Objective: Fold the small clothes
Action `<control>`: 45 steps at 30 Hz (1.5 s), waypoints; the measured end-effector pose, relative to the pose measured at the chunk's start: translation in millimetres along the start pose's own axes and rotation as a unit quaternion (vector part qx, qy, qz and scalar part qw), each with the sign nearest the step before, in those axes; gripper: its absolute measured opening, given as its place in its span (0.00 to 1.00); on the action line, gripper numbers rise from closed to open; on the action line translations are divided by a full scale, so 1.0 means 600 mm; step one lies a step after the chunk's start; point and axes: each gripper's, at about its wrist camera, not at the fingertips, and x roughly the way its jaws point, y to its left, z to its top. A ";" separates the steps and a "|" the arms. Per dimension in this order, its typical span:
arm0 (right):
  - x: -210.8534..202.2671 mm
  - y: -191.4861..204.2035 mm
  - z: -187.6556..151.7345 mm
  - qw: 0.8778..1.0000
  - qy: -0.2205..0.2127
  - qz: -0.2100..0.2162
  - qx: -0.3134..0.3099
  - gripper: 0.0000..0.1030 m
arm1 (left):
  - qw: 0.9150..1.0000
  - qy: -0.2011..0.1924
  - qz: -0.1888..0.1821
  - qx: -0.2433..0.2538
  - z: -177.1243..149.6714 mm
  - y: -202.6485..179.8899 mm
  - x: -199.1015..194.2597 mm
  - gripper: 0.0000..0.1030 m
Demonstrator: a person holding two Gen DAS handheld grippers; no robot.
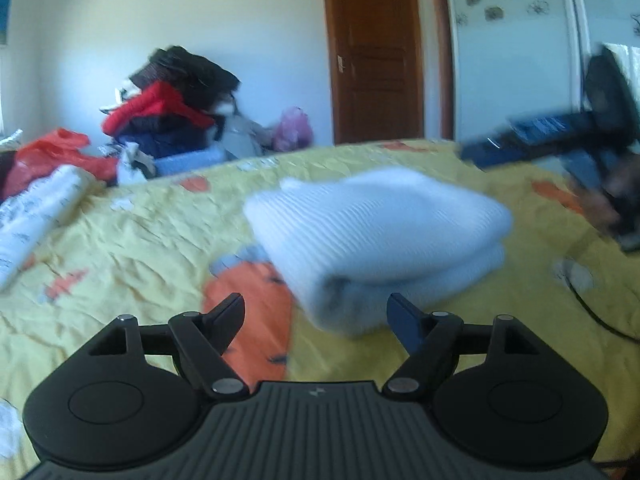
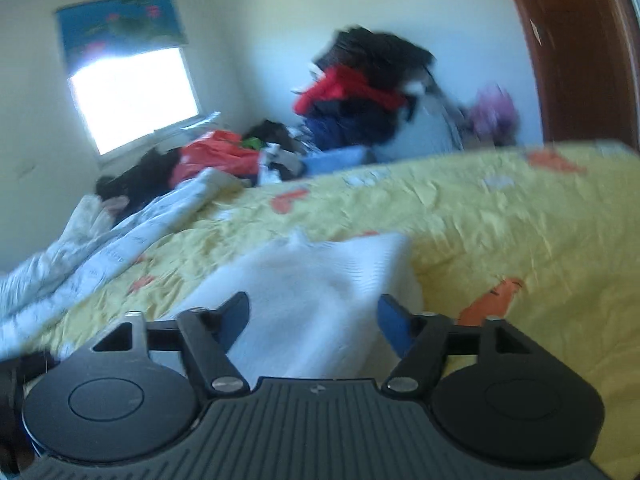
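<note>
A white ribbed knit garment (image 1: 376,232) lies folded in a thick bundle on the yellow bedspread (image 1: 132,240). My left gripper (image 1: 316,312) is open and empty, just in front of the bundle's near left corner. My right gripper shows blurred at the right of the left wrist view (image 1: 568,136), above the bed beyond the bundle. In the right wrist view the right gripper (image 2: 314,314) is open and empty, with the white garment (image 2: 316,296) just below and ahead of its jaws. Both views are motion-blurred.
A pile of dark and red clothes (image 1: 172,96) stands past the bed's far edge, with a red bag (image 1: 56,152) and a white printed quilt (image 1: 36,216) at the left. A wooden door (image 1: 372,52) and a wardrobe (image 1: 516,40) are behind. A black cable (image 1: 596,312) lies at the right.
</note>
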 end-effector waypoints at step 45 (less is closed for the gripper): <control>0.042 0.068 -0.172 0.963 0.101 -0.251 -0.017 0.99 | 0.984 0.119 0.077 -0.106 -0.017 -0.068 0.155 1.00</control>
